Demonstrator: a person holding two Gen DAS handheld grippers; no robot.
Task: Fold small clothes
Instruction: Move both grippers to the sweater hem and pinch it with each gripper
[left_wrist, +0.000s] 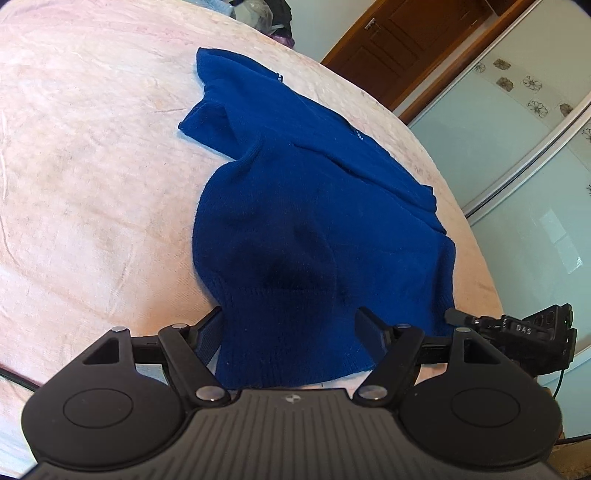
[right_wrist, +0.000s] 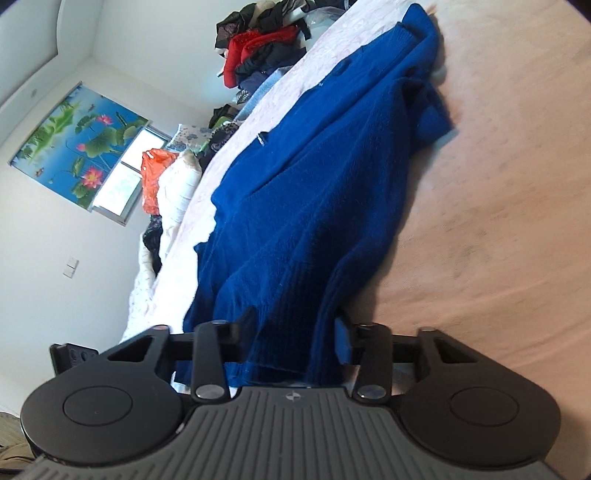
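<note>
A blue knitted sweater (left_wrist: 310, 206) lies rumpled on a pale pink bedspread (left_wrist: 92, 166), its ribbed hem nearest both cameras. The left gripper (left_wrist: 291, 332) stands fairly wide with the hem between its fingers; whether the pads press the knit cannot be told. The right gripper (right_wrist: 295, 332), tilted low over the bed, is narrower and pinches a bunched fold of hem. A heap of clothes (right_wrist: 258, 48) sits at the bed's far end.
</note>
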